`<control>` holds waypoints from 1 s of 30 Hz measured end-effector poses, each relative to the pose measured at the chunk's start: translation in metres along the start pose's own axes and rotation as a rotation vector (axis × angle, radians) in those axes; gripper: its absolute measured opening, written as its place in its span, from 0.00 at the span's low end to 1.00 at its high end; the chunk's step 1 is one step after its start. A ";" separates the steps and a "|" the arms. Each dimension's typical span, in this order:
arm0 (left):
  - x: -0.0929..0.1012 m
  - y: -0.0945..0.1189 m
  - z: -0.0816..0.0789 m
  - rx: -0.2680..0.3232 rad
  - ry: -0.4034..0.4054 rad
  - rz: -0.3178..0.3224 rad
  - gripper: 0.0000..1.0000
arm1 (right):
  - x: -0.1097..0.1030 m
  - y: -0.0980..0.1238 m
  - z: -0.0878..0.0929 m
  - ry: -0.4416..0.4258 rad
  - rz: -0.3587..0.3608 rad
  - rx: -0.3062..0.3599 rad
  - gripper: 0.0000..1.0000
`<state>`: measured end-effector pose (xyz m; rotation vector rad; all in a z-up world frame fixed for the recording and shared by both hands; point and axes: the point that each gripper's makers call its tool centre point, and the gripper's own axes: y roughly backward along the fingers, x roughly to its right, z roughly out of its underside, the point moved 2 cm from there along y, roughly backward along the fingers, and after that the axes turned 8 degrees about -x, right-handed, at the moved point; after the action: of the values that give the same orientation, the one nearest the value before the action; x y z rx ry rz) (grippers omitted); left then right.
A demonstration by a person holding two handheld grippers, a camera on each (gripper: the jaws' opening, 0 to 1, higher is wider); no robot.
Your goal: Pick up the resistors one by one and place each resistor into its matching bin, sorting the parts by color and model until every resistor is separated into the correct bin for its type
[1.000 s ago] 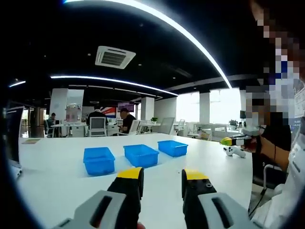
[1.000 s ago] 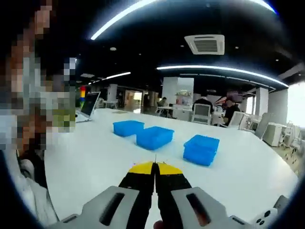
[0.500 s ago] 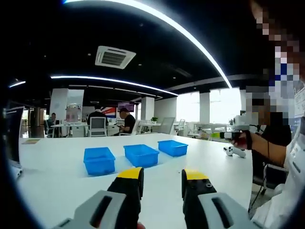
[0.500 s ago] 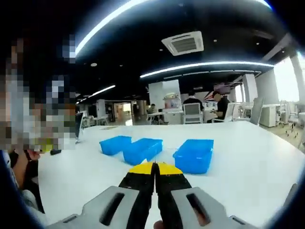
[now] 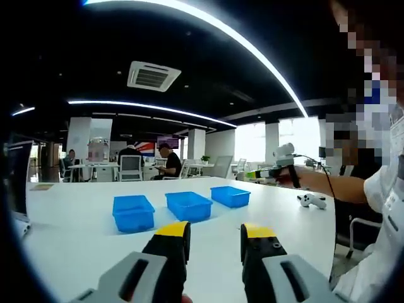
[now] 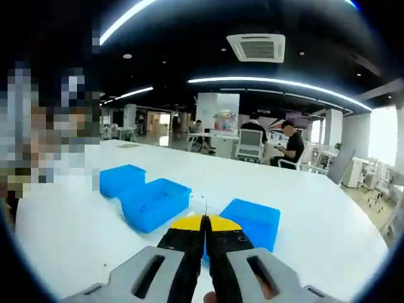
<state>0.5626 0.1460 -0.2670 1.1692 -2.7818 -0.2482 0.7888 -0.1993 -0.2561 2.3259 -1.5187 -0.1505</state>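
Note:
Three blue bins stand in a row on the white table (image 5: 76,233): the left bin (image 5: 133,212), the middle bin (image 5: 189,205) and the right bin (image 5: 230,196). My left gripper (image 5: 214,232) is open and holds nothing, well short of the bins. My right gripper (image 5: 268,172) reaches in from the right, held in a hand (image 5: 302,177) above the table. In the right gripper view my right gripper (image 6: 204,222) is shut, and a thin wire of a resistor (image 6: 203,205) sticks out of its tips. It hovers between the middle bin (image 6: 154,202) and the near bin (image 6: 249,221). The third bin (image 6: 123,180) lies at the left.
A white controller (image 5: 312,200) lies on the table at the right. A laptop (image 5: 16,180) stands at the table's left edge. People sit at desks (image 5: 167,163) far behind, with chairs around them. Bare table top surrounds the bins.
My right gripper has risen from the table's right side and moved toward the bins, which now loom close under it. My left gripper has stayed still and open.

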 end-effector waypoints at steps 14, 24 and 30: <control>-0.003 0.005 -0.005 0.013 -0.003 -0.009 0.34 | 0.049 -0.050 0.018 -0.144 0.130 -0.096 0.20; -0.001 0.003 -0.004 0.010 -0.002 -0.003 0.34 | 0.037 -0.034 0.009 -0.093 0.100 -0.068 0.54; -0.001 0.004 -0.005 0.014 -0.003 -0.006 0.34 | 0.026 -0.010 0.007 -0.099 0.076 -0.033 0.49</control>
<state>0.5610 0.1491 -0.2616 1.1821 -2.7872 -0.2317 0.8068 -0.2210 -0.2634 2.2618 -1.6360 -0.2730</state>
